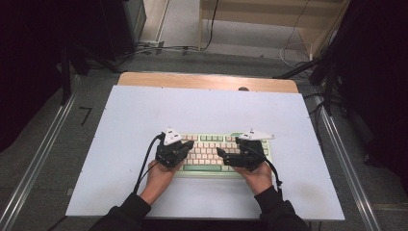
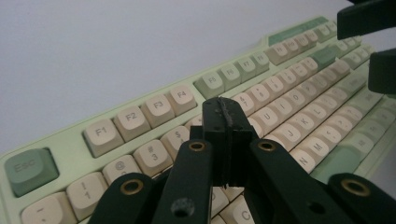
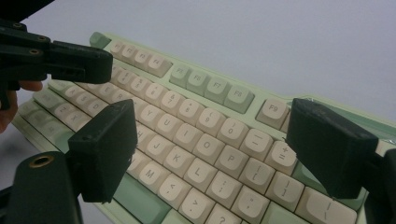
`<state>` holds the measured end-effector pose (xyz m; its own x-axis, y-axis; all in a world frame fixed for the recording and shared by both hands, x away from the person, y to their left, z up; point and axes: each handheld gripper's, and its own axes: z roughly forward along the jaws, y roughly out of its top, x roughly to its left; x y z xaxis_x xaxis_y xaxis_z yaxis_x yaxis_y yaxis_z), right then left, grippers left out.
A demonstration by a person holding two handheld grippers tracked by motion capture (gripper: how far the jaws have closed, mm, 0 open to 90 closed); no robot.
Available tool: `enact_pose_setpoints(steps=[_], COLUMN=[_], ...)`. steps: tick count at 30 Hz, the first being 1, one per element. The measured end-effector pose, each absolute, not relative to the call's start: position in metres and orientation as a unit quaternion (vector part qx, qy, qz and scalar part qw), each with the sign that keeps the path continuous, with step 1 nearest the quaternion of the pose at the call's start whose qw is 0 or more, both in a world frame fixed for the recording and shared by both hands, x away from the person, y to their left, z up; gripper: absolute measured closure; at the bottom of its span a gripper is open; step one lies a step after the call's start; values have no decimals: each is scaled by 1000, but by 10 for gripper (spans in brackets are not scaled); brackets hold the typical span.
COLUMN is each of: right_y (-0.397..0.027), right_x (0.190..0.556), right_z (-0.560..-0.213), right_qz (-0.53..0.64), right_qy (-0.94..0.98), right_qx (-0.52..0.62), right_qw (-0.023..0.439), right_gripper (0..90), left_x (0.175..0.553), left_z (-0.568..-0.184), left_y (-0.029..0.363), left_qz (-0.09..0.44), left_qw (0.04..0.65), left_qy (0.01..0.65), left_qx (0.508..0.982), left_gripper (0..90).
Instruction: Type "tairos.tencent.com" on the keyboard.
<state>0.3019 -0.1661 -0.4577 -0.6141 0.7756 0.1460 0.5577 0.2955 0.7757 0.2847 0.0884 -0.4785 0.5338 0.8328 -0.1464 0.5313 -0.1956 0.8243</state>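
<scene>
High view, L tongs [image 1: 189, 143] shut, empty, R tongs [image 1: 220, 152] wide open, both over keyboard [image 1: 210, 142].

- keyboard [image 1: 211, 153]: pale mint green case, cream keys, some darker green ones like Esc
- grippers [image 1: 188, 144] [image 1: 220, 153]: plain black, brass-coloured rivets
- table [image 1: 144, 110]: flat white top, light wood edge
- sleeves [image 1: 126, 214]: black

Keyboard [image 1: 211, 159] partly hidden in the high view beneath the left tongs [image 1: 188, 143] and right tongs [image 1: 219, 153]. Cut off at the bottom and right edges of the left gripper view, at the bottom edge of the right gripper view. Far-row legends blurred, unreadable. Keys directly under the closed left tongs [image 2: 226, 109] concealed. Sleeves cropped by the lower edge.
</scene>
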Motion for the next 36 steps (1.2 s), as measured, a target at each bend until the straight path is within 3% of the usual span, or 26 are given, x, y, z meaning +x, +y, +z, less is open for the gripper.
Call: enact_pose_setpoints(steps=[36], right_y=[-166], right_x=[304], right_z=[-463], right_qz=[410], right_qy=[796], right_qx=[426], right_qw=[128], right_gripper=[148], left_x=[292], left_z=[-487], left_y=[80], left_qz=[157], left_qw=[397], left_qy=[473], left_qx=[771], left_gripper=[900])
